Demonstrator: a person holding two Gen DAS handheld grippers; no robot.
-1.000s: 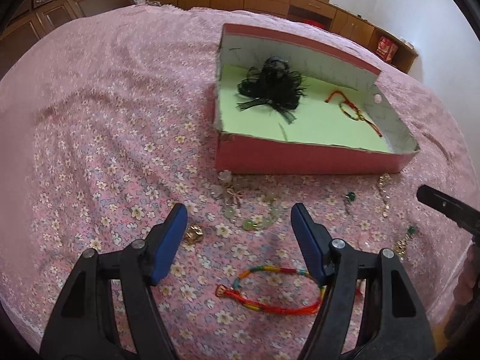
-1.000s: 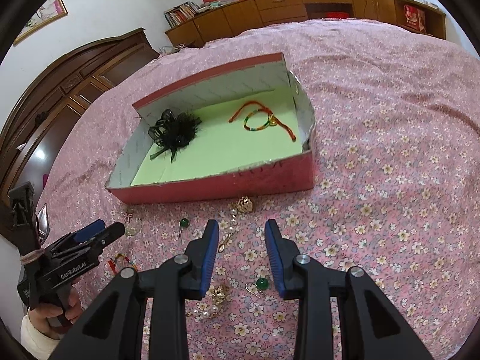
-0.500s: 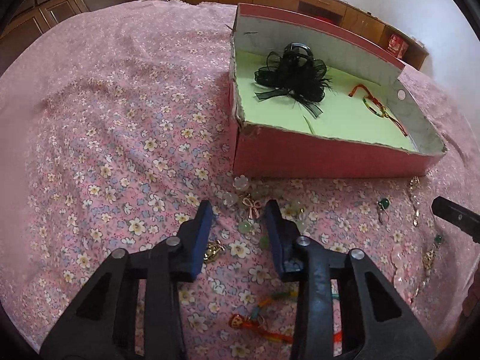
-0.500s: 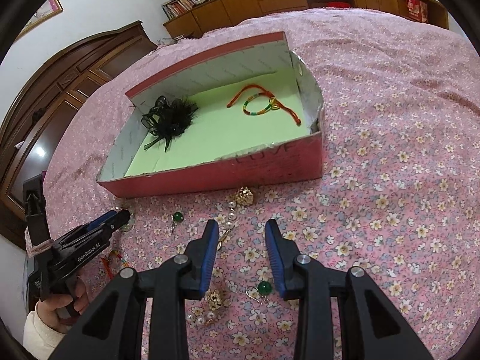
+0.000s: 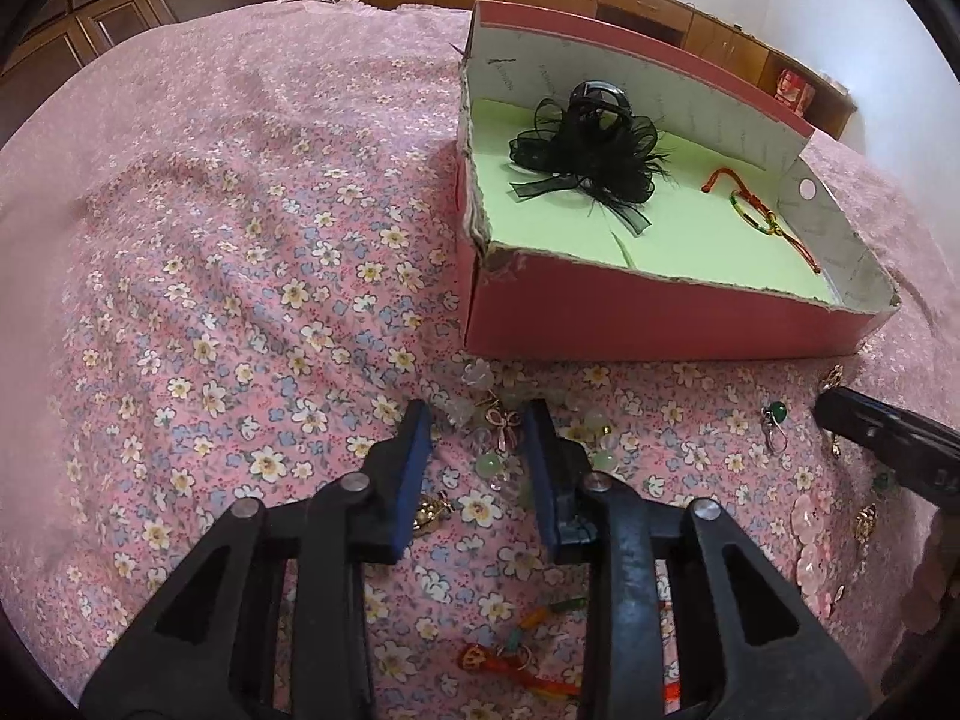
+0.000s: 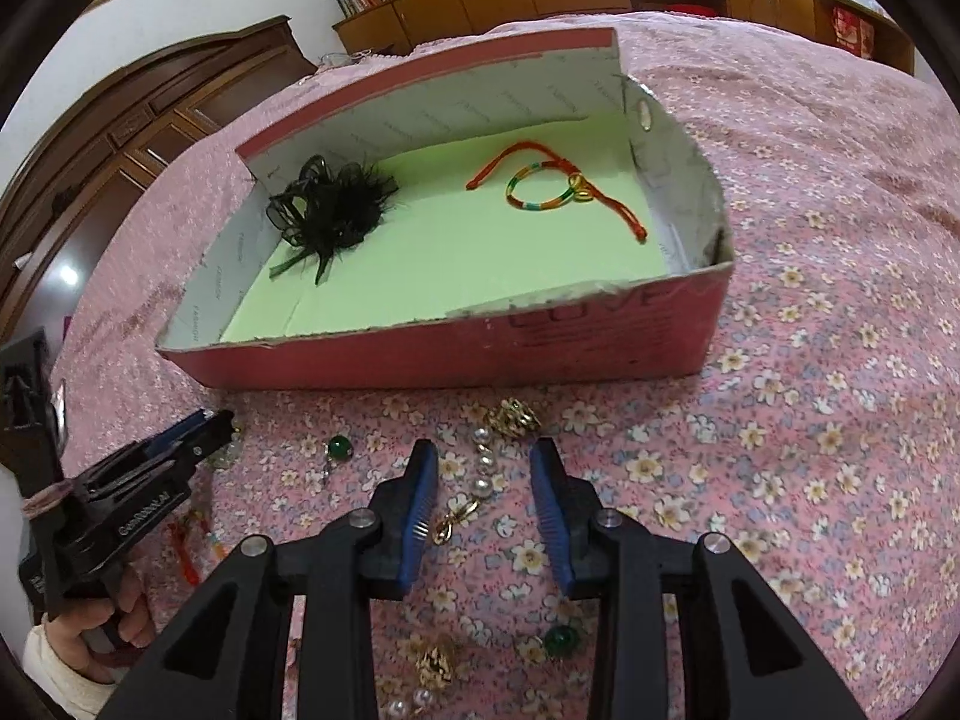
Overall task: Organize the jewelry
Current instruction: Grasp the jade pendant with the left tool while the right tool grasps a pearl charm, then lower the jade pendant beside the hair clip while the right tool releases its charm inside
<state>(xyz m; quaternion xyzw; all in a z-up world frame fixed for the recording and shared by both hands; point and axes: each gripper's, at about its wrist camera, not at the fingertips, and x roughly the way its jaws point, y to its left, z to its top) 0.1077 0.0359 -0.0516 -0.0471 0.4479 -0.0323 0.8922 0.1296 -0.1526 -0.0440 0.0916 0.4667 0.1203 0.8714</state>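
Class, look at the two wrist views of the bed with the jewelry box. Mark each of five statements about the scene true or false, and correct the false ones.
1. The black bow hair clip lies inside the pink box. True.
2. The box is empty apart from the clip. False: a red and multicoloured cord bracelet also lies on its green lining.
3. The pale bead bracelet sits on the bedspread between the fingers of the left tongs, whose jaws are closing. True.
4. The pearl earring is already in the box. False: it lies on the bedspread in front of the box, between the fingers of the right tongs.
5. The box has its lid on. False: it is open-topped.
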